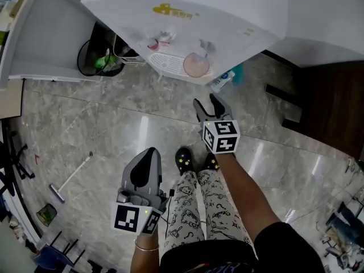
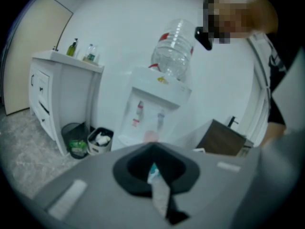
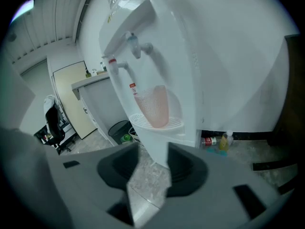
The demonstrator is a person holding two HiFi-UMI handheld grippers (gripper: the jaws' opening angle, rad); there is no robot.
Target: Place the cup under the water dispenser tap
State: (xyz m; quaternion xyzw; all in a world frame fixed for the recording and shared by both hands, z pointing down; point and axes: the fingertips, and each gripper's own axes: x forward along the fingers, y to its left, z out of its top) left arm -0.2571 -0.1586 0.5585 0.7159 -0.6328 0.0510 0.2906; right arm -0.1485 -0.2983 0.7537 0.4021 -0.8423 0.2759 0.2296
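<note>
A pink translucent cup (image 1: pixel 196 65) stands on the drip tray (image 1: pixel 165 63) of the white water dispenser (image 1: pixel 187 10), below its right-hand tap (image 1: pixel 207 47). My right gripper (image 1: pixel 206 101) hovers just short of the dispenser, open, nothing between its jaws. In the right gripper view the cup (image 3: pixel 152 106) sits on the tray (image 3: pixel 164 124) above the open right gripper (image 3: pixel 150 159), apart from it. My left gripper (image 1: pixel 151 152) hangs back near the person's legs, jaws together and empty. The left gripper view shows the left gripper (image 2: pixel 155 168) facing the dispenser (image 2: pixel 152 109) from farther off.
A black bin (image 1: pixel 99 58) and a white basket (image 1: pixel 128 54) stand left of the dispenser beside a white cabinet (image 1: pixel 51 33). Bottles (image 1: pixel 224 79) lie on the floor at its right. A dark wooden unit (image 1: pixel 335 107) is at right, a mop (image 1: pixel 71 178) at left.
</note>
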